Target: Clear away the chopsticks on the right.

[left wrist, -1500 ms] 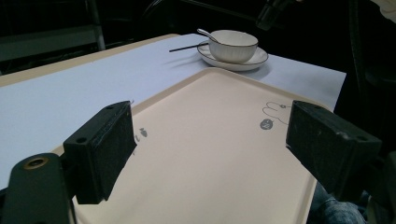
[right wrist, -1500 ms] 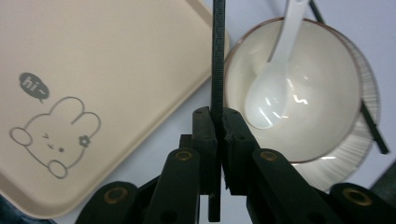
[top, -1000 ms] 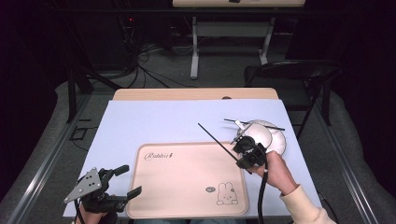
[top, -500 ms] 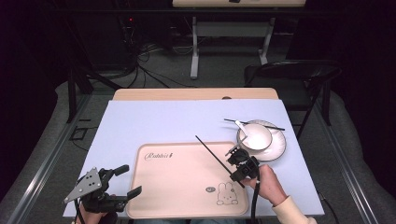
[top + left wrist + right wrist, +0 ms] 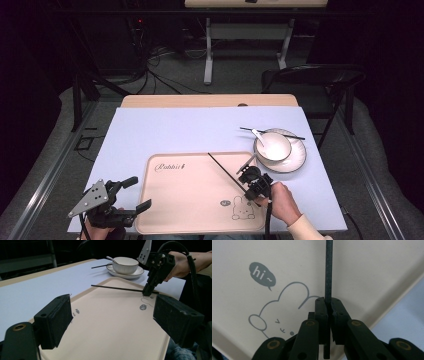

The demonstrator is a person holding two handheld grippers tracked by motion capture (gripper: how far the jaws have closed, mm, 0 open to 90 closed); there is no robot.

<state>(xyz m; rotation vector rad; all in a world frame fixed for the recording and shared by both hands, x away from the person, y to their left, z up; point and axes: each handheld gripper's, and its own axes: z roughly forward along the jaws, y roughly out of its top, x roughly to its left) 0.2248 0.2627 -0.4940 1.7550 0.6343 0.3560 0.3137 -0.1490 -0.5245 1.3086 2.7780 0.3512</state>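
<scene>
Carried from the bowl (image 5: 273, 145) toward 7 o'clock, the chopstick (image 5: 225, 170) hangs over the tray (image 5: 175, 210), pinched near its end by the right tool (image 5: 250, 181); thin, stiff, light, likely slippery. Left tool (image 5: 131, 195) gapes wide.

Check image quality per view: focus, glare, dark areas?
High view: table evenly lit, surroundings nearly black, mild softness, no glare. Left gripper view: own jaws near and slightly soft; tray, bowl and right gripper readable, background dark. Right gripper view: chopstick and rabbit print sharp, jaws dim.
</scene>
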